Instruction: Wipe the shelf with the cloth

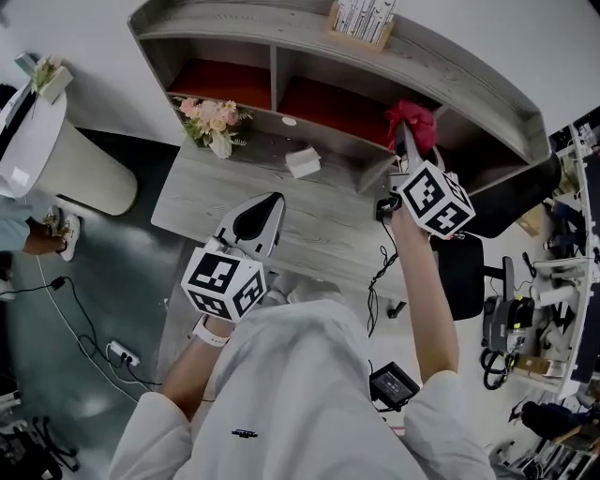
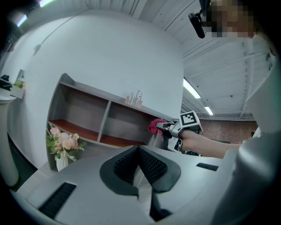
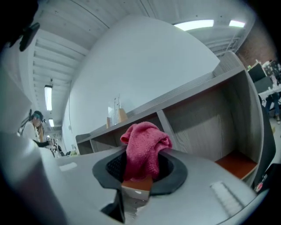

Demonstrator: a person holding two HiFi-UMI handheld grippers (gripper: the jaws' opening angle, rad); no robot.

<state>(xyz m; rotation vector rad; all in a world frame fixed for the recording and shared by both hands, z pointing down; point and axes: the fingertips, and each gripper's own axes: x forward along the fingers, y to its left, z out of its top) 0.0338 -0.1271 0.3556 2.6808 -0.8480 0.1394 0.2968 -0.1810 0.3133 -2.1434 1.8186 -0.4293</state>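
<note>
Noting surroundings: flowers and a small white box stand on the bench before the shelf, left of the work. Another box sits on the top board. Right claw is clamped on the cloth, a pink terry wad, bunched and folded over. Cloth is at the upright between the middle and right bays; contact not discernible. Long axis runs along the claw, free end toward the shelf. Left claw is closed, empty.
</note>
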